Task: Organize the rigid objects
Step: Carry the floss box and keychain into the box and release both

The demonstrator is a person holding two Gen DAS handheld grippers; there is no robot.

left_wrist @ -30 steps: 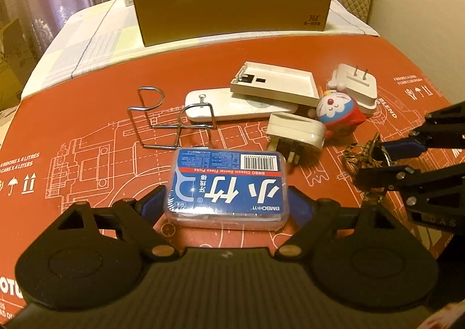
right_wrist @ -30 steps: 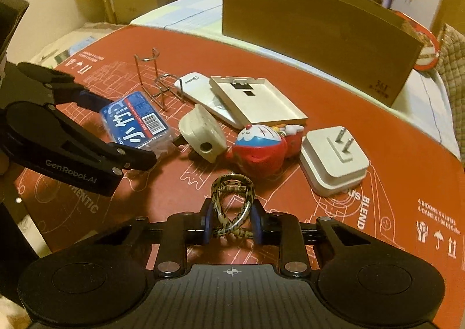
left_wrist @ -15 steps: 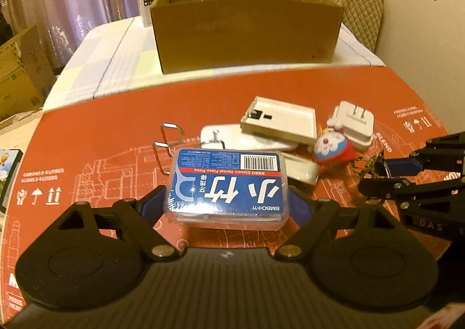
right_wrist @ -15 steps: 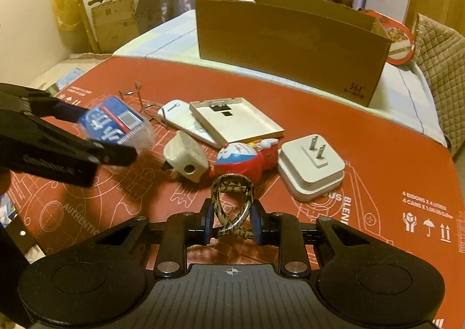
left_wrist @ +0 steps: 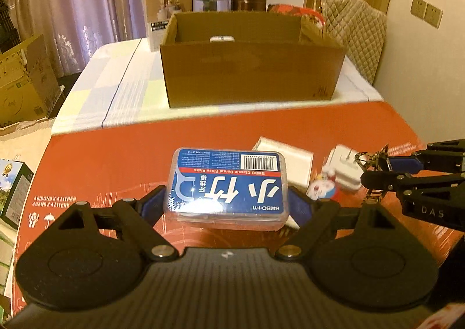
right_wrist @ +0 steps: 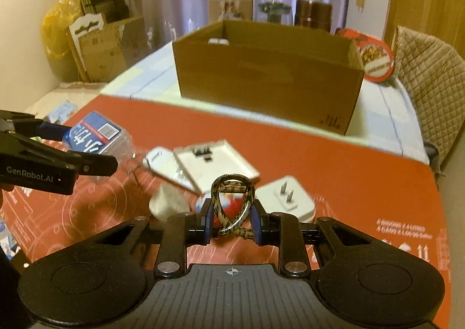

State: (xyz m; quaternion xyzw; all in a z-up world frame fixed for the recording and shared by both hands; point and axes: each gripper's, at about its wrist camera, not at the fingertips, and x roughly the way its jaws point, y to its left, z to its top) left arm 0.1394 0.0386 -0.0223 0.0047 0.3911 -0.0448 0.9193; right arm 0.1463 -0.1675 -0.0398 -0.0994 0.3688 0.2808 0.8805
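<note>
- Left wrist view, lower centre: our left gripper (left_wrist: 227, 204) is clamped on the floss box (left_wrist: 226, 185), jaws wide on its short ends. Its long axis runs across the frame, level, label up. It is carried clear of the red mat (left_wrist: 116, 160).
- Same view, upper centre: the carton (left_wrist: 252, 76) stands open-topped beyond the mat's far edge, straight ahead of the jaws. One small pale item shows inside by the back wall.
- Same view, right edge: our right gripper (left_wrist: 375, 167) comes in from the side, holding a patterned clip (left_wrist: 373, 159).
- Right wrist view, left edge: the left gripper with the floss box sits at middle left.
- Right wrist view, lower centre: jaws squeezed tight on the clip, its loop standing up between the pads (right_wrist: 208, 220).
- Below and behind the clip, loose on the mat: flat white case (right_wrist: 215, 162), toy (right_wrist: 229, 204) partly hidden, plug (right_wrist: 286, 198).
- Right wrist view, upper centre: the carton lies ahead and slightly right of the jaws.
- Our judgement: both loads go forward over the near wall. We cannot tell which hand is nearer; the floss box's long axis lies parallel to that wall.
</note>
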